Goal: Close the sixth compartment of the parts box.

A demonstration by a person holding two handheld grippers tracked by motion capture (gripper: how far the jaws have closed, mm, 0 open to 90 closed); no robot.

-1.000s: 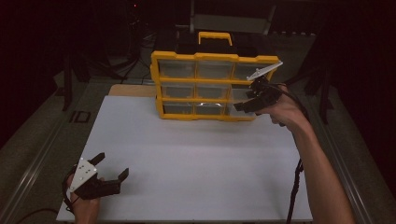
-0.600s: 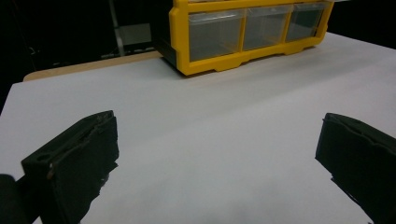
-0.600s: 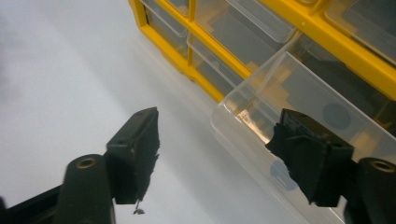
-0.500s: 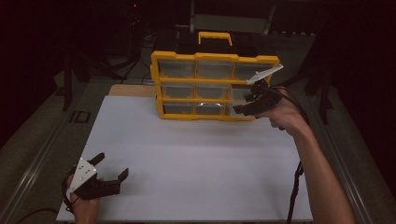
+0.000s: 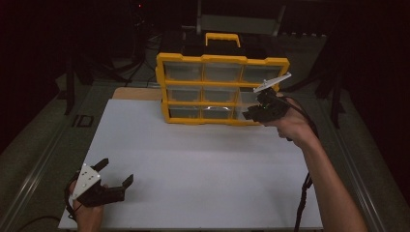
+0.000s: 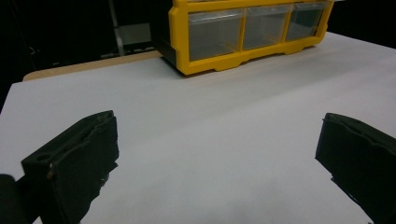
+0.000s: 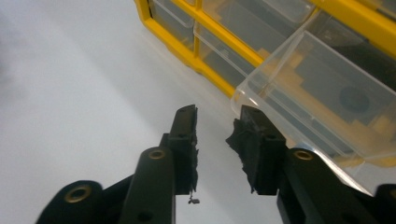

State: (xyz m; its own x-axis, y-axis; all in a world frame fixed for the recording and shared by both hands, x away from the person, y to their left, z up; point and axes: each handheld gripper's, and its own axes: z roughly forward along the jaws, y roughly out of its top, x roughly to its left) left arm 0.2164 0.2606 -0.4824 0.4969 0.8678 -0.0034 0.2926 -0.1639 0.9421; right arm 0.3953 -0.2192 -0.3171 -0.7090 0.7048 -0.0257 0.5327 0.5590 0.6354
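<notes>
Right gripper view: right tool (image 7: pixel 215 122) narrowing, empty (clear drawer (image 7: pixel 322 88) beside); left tool (image 6: pixel 210 154) wide, empty.

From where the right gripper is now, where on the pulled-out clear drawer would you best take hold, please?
Probably the clear drawer by its front lip, jaws across the thin front wall, coming from the organizer's front. That wall juts out of the yellow frame toward the right gripper, whose jaws, just closing, hold nothing.
</notes>
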